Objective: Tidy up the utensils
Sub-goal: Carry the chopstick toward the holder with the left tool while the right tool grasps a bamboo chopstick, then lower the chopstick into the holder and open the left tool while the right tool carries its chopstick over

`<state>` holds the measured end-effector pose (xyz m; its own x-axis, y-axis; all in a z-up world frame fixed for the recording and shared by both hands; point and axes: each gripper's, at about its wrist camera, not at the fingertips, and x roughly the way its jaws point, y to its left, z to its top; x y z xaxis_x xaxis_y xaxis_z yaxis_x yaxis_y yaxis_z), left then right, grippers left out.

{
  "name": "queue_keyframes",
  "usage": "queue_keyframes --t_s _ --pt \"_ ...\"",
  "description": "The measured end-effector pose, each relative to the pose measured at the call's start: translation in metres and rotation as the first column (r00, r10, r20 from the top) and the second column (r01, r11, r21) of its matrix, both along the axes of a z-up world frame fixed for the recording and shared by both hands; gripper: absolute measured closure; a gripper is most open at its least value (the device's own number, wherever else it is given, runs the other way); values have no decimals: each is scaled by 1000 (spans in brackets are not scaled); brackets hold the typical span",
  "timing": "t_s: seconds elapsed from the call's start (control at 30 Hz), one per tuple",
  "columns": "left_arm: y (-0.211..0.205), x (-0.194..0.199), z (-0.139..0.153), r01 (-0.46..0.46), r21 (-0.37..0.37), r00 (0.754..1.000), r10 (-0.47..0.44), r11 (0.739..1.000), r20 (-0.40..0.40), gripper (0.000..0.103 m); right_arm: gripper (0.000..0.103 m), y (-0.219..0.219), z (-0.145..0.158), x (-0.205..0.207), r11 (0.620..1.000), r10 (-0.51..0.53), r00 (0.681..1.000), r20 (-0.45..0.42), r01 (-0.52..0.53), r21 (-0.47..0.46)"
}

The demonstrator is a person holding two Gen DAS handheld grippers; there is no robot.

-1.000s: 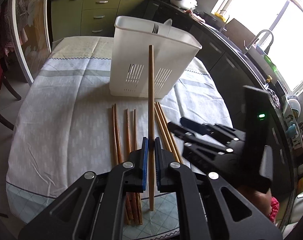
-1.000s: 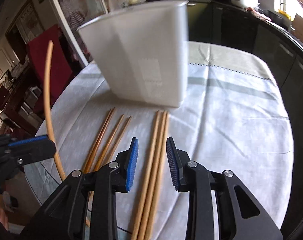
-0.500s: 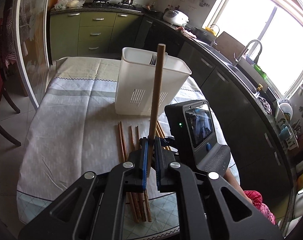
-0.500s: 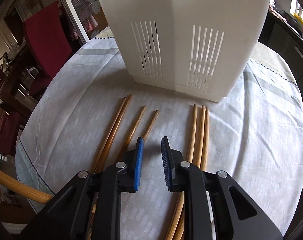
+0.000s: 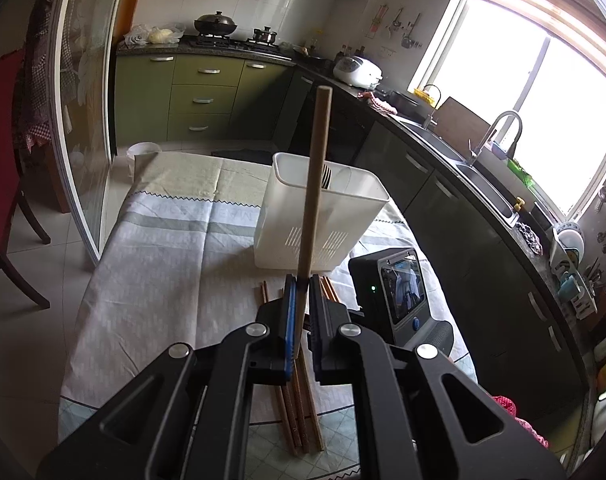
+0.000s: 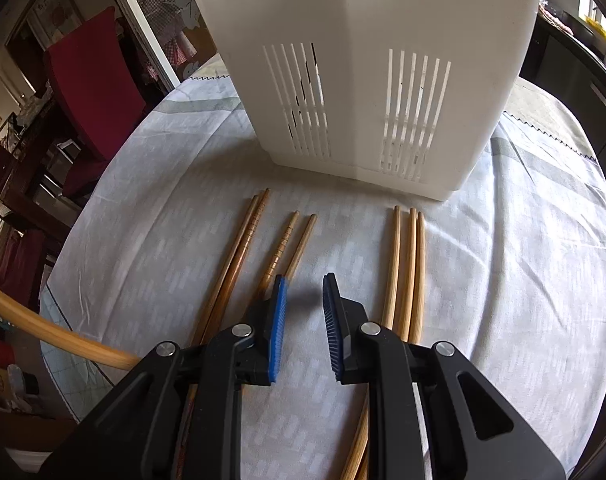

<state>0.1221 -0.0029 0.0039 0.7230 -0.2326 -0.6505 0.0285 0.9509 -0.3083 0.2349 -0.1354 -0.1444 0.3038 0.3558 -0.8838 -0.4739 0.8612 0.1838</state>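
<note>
My left gripper [image 5: 301,286] is shut on a wooden chopstick [image 5: 314,184] and holds it upright, high above the table, in front of the white slotted utensil holder [image 5: 319,224]. A fork [image 5: 326,178] stands inside the holder. Several more chopsticks [image 6: 409,268] lie on the tablecloth in front of the holder [image 6: 367,80]. My right gripper [image 6: 305,292] is open and empty, low over the cloth between the middle pair [image 6: 291,248] and the right group. The held chopstick shows at the left edge of the right wrist view [image 6: 43,326].
The table [image 5: 163,264] has a pale cloth. The right gripper's body with its screen [image 5: 399,292] sits right of the chopsticks. A red chair [image 6: 91,80] stands left of the table. Kitchen counters and a sink [image 5: 483,176] run along the right.
My left gripper has risen with the chopstick, well above the table. My right gripper has moved forward and down toward the chopsticks by the holder, its jaws still open.
</note>
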Motion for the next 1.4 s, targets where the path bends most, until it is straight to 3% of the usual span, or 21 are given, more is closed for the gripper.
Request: queue_keyframes --t_s 0.5,0.7,0.73,0.8,0.87,1.07,1.4 --pt "10 -3 1 -17 21 1000 17 1000 -4 96 86 14 -3 -5 998 28 999 -21 -29 -55" --pt "11 -1 -2 -12 34 1000 13 999 -11 96 77 21 -1 -8 994 52 999 -13 -53 -94" --pt "11 -1 -2 -13 37 1000 14 999 -10 96 78 23 -1 -8 993 56 998 -4 -56 -102" --pt "11 -1 -1 -14 42 1000 14 999 -9 96 92 26 -2 -7 991 58 998 22 -55 -122" --pt "11 -2 -2 -11 45 1000 12 999 -10 96 97 19 -2 -4 995 43 999 5 -42 -86" --pt "10 1 -3 -7 65 1000 7 998 -12 96 97 -7 14 -7 997 9 999 -30 -7 80" --pt "4 5 1 8 100 1000 -8 995 -7 96 97 -65 102 -45 955 -53 984 168 1 296"
